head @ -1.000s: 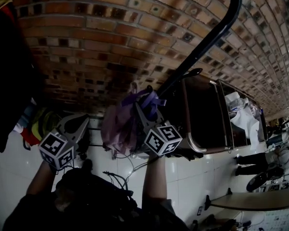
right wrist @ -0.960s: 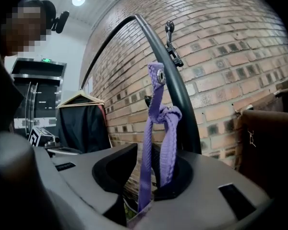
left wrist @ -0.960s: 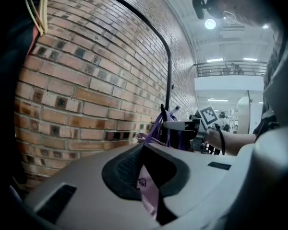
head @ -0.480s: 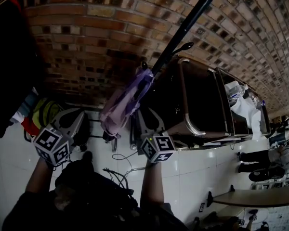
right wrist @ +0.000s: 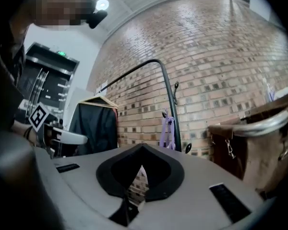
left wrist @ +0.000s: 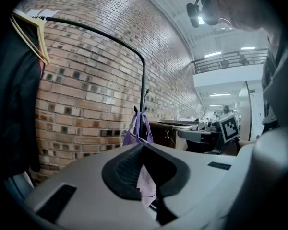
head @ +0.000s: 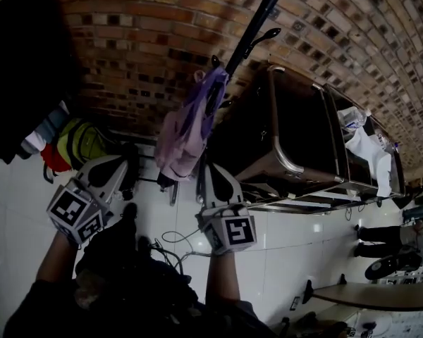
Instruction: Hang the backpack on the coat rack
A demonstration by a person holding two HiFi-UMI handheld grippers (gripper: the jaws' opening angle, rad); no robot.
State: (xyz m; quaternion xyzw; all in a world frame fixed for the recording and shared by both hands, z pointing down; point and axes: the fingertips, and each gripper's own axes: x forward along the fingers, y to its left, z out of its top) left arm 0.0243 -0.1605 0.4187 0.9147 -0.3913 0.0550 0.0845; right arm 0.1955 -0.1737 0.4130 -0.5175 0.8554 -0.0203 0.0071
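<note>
Backpack (head: 185,129) hung on the rack (head: 257,20) by its purple straps, looped over a hook on the pole. The pink body sagged free below, w/ the brick wall (head: 127,41) behind. The hook took all the weight, so neither claw needed to hold it.

L gripper (head: 121,166) sat to the left of the bag's lower end, near but apart. Its jaws met at the tips w/ nothing clamped. The pink seen in its own view through the gap in its pads was the bag further off, not cloth in a grip.

R gripper (head: 205,167) sat just below the bag, also off it. Jaws were together and empty; its view showed only wall and pole past them. Both pointed roughly level toward the rack, prob. to keep the bag in sight.

Dark clothes (head: 21,69) hung further left along the rail, well apart from the bag. A dark cabinet (head: 296,132) stood just right of the pole.

Judgement: hang looked done. Straps seemed seated, nothing left to support.
</note>
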